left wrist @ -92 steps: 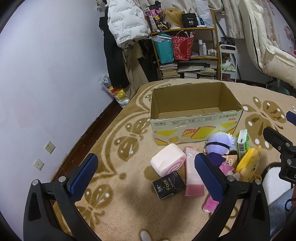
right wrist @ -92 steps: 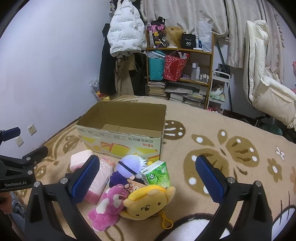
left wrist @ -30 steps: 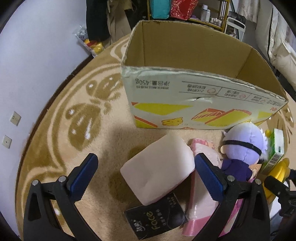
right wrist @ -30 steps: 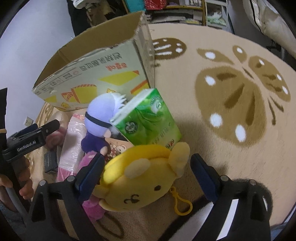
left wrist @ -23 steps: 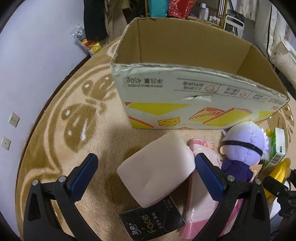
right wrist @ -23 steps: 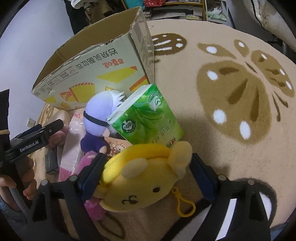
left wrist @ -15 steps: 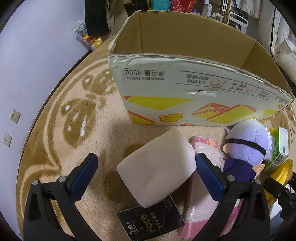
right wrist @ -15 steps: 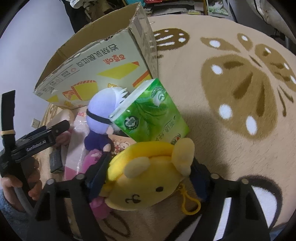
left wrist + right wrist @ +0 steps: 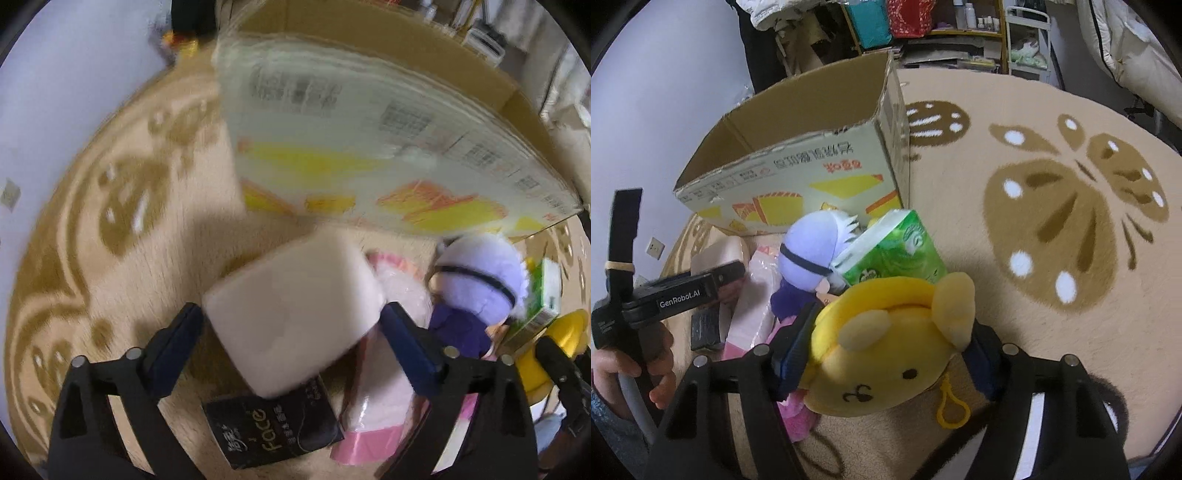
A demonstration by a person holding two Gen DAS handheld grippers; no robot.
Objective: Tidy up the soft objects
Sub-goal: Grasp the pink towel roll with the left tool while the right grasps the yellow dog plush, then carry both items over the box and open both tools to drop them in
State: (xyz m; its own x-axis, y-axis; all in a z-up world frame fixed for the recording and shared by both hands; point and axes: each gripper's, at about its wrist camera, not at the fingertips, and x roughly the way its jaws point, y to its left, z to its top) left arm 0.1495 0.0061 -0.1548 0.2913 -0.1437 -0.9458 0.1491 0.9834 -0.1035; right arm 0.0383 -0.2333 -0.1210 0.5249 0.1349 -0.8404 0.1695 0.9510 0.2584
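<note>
Both tongs closing: right gripper [image 9: 886, 354] pinching yellow plush [image 9: 886, 339], left gripper [image 9: 291, 332] barely touching white cushion [image 9: 291, 314]; squeeze centred before lifting boxward.

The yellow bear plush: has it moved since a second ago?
Cannot tell. The yellow bear plush lies against the green tissue pack as before; the right tool has just been closing on it.

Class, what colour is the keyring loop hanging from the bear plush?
Yellow, like the plush itself; the loop shows best in the right wrist view.
</note>
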